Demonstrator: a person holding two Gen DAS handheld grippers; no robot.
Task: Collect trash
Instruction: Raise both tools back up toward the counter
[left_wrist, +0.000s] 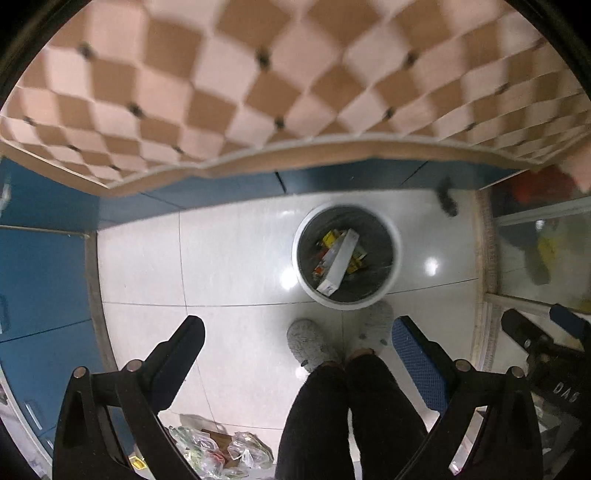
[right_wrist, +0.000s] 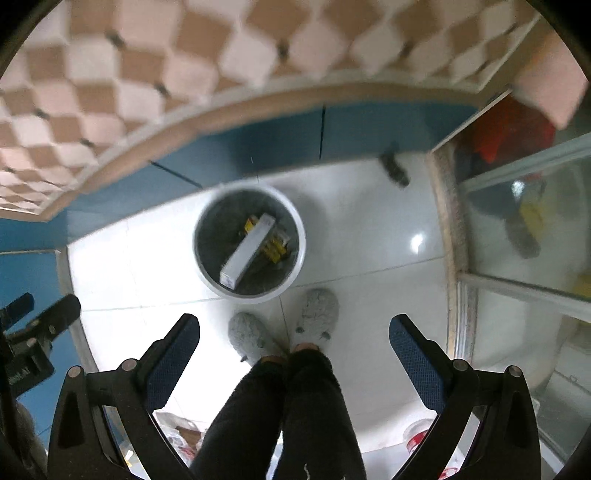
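We look straight down on a white tiled floor (left_wrist: 236, 258) from both wrist views. The left tongs (left_wrist: 299, 332) stand fully spread with nothing between the fingers, and the right tongs (right_wrist: 293, 328) are likewise spread wide and empty. The white trash bin (left_wrist: 346, 254), lined in dark grey, stands on the floor near the blue cabinet fronts (left_wrist: 221, 192), just ahead of the person's grey slippers (left_wrist: 308, 343). Inside it we see a long white box (left_wrist: 340, 264) lying aslant over yellow packaging (left_wrist: 330, 236). A checkered tablecloth (left_wrist: 258, 74) overhangs the cabinets at the far edge of the floor. Crumpled clear wrappers (left_wrist: 221, 450) lie on the floor at the near edge, beside the person's dark trouser legs (left_wrist: 351, 417).
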